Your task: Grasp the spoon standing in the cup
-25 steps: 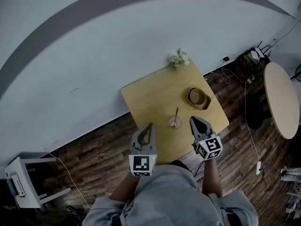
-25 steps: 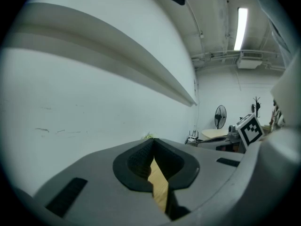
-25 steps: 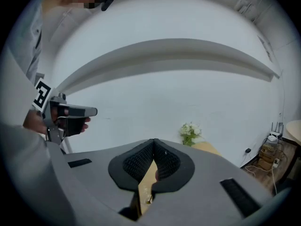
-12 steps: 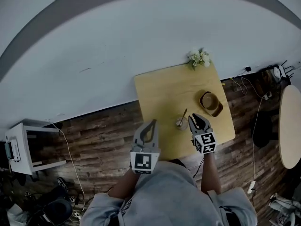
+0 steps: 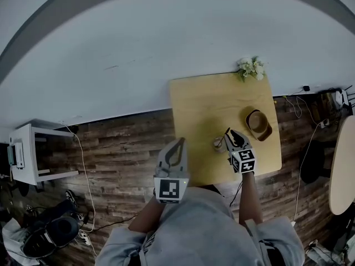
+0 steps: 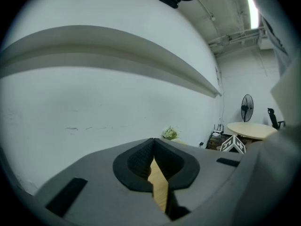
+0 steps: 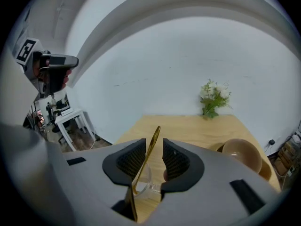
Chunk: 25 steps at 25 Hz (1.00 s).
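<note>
On my right gripper (image 7: 152,149) the fingers (image 7: 130,161) are opening either side of the gold spoon (image 7: 154,134), untouched. It leans in a clear cup (image 7: 143,183) by the tabletop's (image 7: 188,126) near edge. The spoon is probably light, stiff and slippery, so I'd pinch mid-handle. The left gripper (image 6: 153,160) has its fingers together.

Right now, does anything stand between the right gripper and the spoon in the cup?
Nothing visible does. The spoon stands with its handle in the gap between the opening jaws of the right gripper, not gripped, and the cup sits just below.

One spoon (image 7: 150,145), one cup (image 7: 142,181), one flower bunch (image 7: 214,98), one bowl (image 7: 242,154), possibly two stacked.
</note>
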{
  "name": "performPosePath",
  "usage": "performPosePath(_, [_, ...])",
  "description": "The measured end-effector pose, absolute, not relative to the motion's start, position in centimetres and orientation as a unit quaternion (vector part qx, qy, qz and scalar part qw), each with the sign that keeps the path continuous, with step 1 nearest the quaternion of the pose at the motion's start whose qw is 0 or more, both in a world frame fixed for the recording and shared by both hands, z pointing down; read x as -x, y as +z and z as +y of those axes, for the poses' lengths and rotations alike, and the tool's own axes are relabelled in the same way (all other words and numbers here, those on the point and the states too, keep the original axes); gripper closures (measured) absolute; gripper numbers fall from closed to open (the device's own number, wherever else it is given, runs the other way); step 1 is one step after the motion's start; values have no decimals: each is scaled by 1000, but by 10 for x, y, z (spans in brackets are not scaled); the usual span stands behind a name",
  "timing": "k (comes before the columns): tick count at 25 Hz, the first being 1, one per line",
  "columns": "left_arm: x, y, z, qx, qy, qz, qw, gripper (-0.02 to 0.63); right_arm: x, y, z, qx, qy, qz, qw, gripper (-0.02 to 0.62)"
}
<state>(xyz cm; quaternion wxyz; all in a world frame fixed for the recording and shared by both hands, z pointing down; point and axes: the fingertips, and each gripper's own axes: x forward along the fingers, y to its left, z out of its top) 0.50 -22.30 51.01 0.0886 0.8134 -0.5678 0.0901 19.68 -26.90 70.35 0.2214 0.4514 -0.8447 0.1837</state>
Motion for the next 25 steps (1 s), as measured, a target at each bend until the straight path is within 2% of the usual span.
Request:
performPosePath(6, [5, 512, -219, -801, 91, -584, 92, 604, -191, 719, -273, -438, 214, -847, 211, 496])
performPosePath(14, [15, 509, -217, -794, 90, -594, 90, 604, -184, 705, -274, -443, 196, -852, 197, 589])
performPosePath(25, [13, 501, -204, -814, 77, -570, 81, 604, -177, 649, -258, -471, 152, -854, 162, 594])
